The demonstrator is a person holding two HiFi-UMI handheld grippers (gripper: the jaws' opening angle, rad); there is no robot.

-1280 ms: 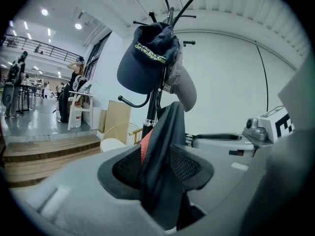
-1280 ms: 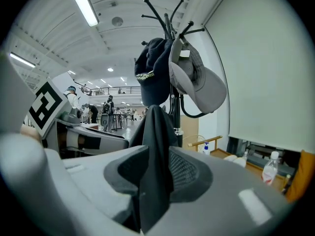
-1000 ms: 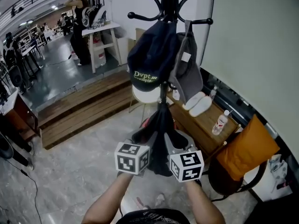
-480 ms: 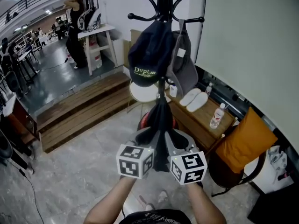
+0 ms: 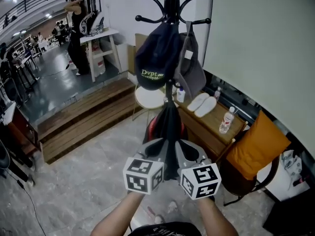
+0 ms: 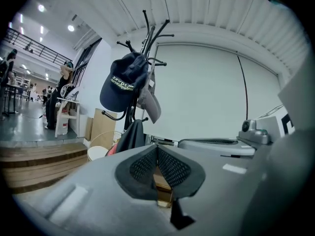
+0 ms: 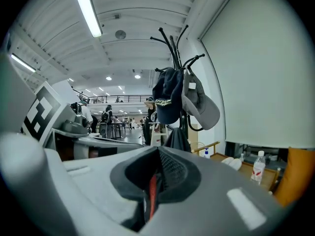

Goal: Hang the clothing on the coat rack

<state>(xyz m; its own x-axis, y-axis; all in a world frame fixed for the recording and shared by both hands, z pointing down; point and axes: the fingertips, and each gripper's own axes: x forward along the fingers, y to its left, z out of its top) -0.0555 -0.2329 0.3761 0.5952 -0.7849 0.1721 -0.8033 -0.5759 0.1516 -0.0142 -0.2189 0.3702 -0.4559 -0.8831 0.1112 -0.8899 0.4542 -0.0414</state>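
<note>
The black coat rack (image 5: 172, 4) stands straight ahead. A navy cap (image 5: 156, 58) with green lettering and a grey cap (image 5: 191, 65) hang from its upper hooks. Lower on the pole hangs a dark garment (image 5: 168, 124), also seen as the dark garment (image 6: 132, 135) in the left gripper view. My left gripper (image 5: 157, 144) and right gripper (image 5: 184, 145) sit side by side just below the garment's hem. Both are shut with nothing between the pads, as the left gripper (image 6: 157, 151) and right gripper (image 7: 158, 154) show in their own views.
A low wooden bench (image 5: 206, 127) right of the rack carries white slippers (image 5: 203, 103) and a water bottle (image 5: 226, 120). An orange cushion (image 5: 258, 144) lies on a chair at the right. Wooden steps (image 5: 83, 117) and a white stool (image 5: 147, 98) stand behind the rack.
Both grippers have dropped a little lower in the head view, away from the dark garment. The rack and caps look slightly farther off.
</note>
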